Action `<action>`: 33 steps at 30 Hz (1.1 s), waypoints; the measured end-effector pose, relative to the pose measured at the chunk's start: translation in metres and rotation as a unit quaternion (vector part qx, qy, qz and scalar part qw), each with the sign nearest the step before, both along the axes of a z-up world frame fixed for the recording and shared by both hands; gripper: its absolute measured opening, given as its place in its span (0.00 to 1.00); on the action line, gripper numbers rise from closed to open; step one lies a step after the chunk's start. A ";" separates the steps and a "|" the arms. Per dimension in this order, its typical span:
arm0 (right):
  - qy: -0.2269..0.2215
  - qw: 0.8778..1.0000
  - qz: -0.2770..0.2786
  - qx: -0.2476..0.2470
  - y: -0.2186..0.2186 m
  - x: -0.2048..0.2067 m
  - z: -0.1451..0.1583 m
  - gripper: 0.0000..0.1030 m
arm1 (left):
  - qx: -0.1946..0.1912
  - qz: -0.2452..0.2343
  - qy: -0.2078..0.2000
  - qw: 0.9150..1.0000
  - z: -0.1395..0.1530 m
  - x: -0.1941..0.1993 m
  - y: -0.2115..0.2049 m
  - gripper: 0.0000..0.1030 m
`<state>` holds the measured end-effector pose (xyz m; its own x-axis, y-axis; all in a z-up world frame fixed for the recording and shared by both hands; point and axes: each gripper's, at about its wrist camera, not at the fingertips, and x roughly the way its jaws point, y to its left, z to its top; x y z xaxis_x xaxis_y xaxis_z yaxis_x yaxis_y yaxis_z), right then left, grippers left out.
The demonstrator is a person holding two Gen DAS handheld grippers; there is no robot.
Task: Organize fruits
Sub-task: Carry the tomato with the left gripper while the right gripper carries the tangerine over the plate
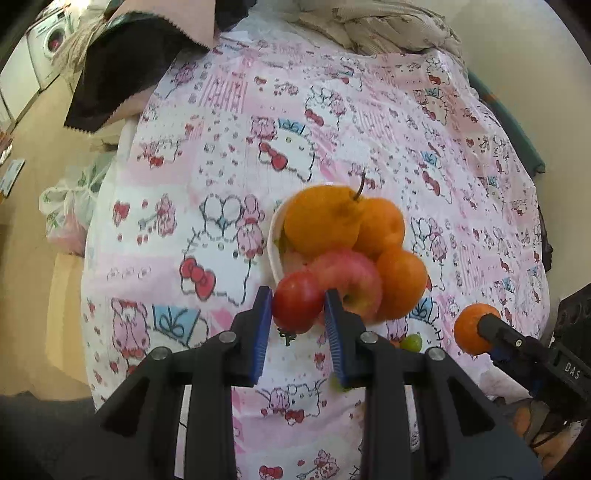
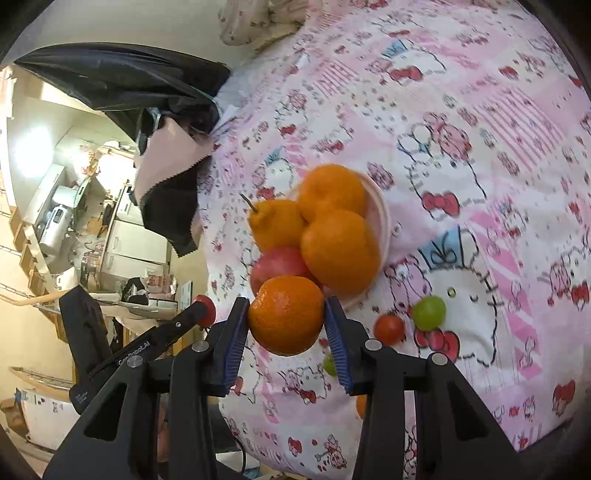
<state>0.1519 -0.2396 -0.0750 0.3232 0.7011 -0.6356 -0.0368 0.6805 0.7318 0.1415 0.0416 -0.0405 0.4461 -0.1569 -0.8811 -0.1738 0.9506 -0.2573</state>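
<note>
A white bowl (image 1: 274, 243) on the pink cartoon cloth holds a pear (image 1: 321, 218), two oranges (image 1: 400, 282) and a pink apple (image 1: 351, 277). My left gripper (image 1: 297, 308) is shut on a small red fruit (image 1: 297, 306), held at the bowl's near edge. My right gripper (image 2: 286, 317) is shut on an orange (image 2: 286, 314), held just in front of the bowl (image 2: 382, 218); that orange shows in the left wrist view (image 1: 471, 328). A small red tomato (image 2: 389, 327) and a green fruit (image 2: 428, 312) lie loose on the cloth right of the bowl.
A black and pink cloth (image 1: 122, 70) lies at the table's far left corner. A bundle of patterned fabric (image 1: 388, 26) lies at the far edge. Plastic bags (image 1: 70, 206) sit on the floor at the left. Another small green fruit (image 2: 330, 364) lies behind my right finger.
</note>
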 end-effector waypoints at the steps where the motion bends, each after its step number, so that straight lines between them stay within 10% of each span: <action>1: -0.002 1.000 0.000 0.002 0.000 0.001 0.002 0.42 | 0.001 0.000 -0.002 1.000 0.002 0.003 0.001 0.24; 19: -0.048 0.998 0.014 -0.050 0.023 0.076 0.037 0.42 | 0.056 -0.043 0.003 0.997 0.012 0.062 0.005 0.24; 33: -0.069 0.992 0.068 -0.085 0.059 0.095 -0.006 0.42 | 0.066 -0.023 0.014 0.998 -0.026 0.076 0.016 0.24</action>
